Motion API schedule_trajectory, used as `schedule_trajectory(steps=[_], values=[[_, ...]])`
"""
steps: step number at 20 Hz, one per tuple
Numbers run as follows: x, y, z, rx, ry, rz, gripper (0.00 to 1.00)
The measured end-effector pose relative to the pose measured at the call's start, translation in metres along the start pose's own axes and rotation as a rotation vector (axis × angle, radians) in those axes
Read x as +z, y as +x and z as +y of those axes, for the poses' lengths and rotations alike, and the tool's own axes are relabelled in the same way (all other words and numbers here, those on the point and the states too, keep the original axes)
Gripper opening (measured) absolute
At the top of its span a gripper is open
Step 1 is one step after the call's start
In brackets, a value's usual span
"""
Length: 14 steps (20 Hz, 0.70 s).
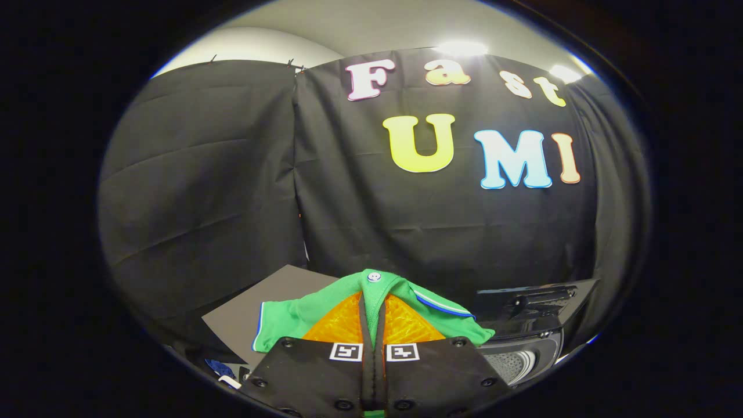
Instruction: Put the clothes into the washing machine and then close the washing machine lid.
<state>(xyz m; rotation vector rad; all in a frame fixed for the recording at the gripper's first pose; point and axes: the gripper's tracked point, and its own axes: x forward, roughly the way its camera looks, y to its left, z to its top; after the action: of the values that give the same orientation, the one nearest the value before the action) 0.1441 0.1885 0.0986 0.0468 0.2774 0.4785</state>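
Note:
A green garment (290, 316) with blue-and-white trim and a small button hangs pinched between my two orange fingers (342, 322), draping over their tips and down both sides. My gripper (373, 313) is shut on it, held up in the air. To the right and below stands the washing machine (522, 342), its dark lid (537, 299) raised open and the perforated drum (514, 363) visible under it.
A dark grey board (255, 307) lies to the left behind the garment. A small blue-and-white item (223, 371) lies low at the left. The black cloth wall stands close behind everything.

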Motion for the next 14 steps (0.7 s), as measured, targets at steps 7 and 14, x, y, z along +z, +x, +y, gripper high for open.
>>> schedule_trajectory(steps=[7, 14], values=[[0.012, -0.016, -0.072, -0.073, 0.014, -0.024, 0.01], [0.011, -0.025, -0.146, -0.147, 0.021, -0.032, 0.01]])
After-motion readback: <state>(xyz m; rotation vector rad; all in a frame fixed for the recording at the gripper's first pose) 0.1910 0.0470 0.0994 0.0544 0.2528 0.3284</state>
